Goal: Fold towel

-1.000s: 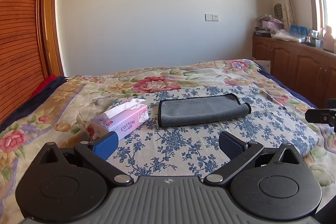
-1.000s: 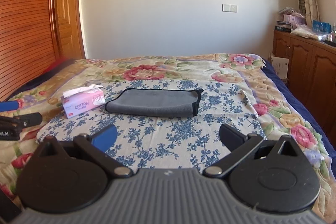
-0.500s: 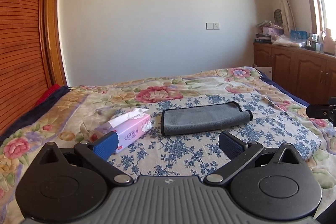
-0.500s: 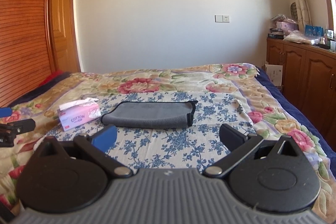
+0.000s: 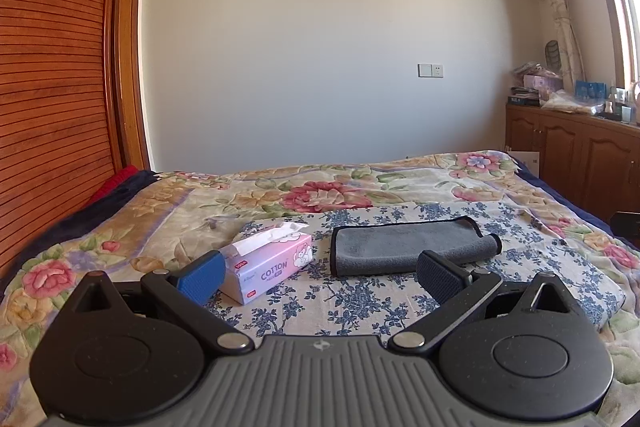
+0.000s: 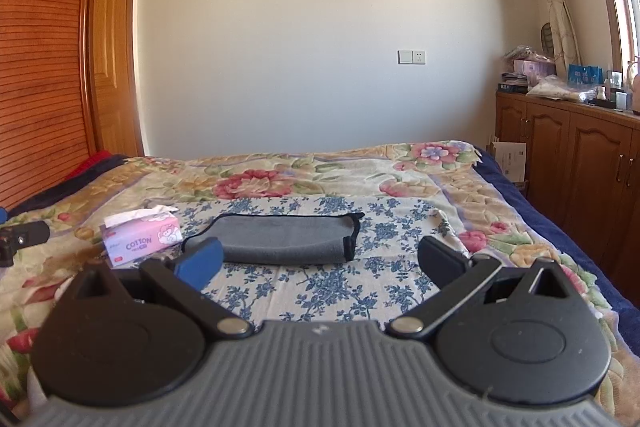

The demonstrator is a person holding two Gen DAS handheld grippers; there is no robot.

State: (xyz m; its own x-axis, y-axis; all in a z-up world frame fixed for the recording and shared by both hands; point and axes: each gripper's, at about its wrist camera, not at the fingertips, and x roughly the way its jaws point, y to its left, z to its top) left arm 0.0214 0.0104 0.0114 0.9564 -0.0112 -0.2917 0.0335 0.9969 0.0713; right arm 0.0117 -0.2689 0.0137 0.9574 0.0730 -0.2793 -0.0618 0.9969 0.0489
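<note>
On the bed (image 5: pixel 120 227), over a blue-flowered cloth (image 5: pixel 360 299) spread across the floral quilt, a grey towel (image 5: pixel 408 247) with dark edging lies folded into a long, flat strip. In the right wrist view the same towel (image 6: pixel 288 239) sits straight ahead, its rolled edge toward the camera. Just beside it, on its left and apart from it, stands a pink tissue box (image 5: pixel 272 267) printed COTTON, with white tissue (image 5: pixel 280 231) sticking out of its torn top; the right wrist view shows the box (image 6: pixel 142 241) from its narrow side, tissue crumpled above the opening.

The left gripper (image 5: pixel 320 273) is held above the near part of the bed with its jaws spread wide and nothing between them; its blue pad appears in front of the box's near corner. The right gripper (image 6: pixel 320 263) is likewise spread wide and empty, short of the towel. A dark part of the left gripper shows at the left edge of the right wrist view.

Along the right wall, a wooden cabinet (image 6: pixel 568 155) carries a clutter of boxes, bags and bottles too small to identify.
</note>
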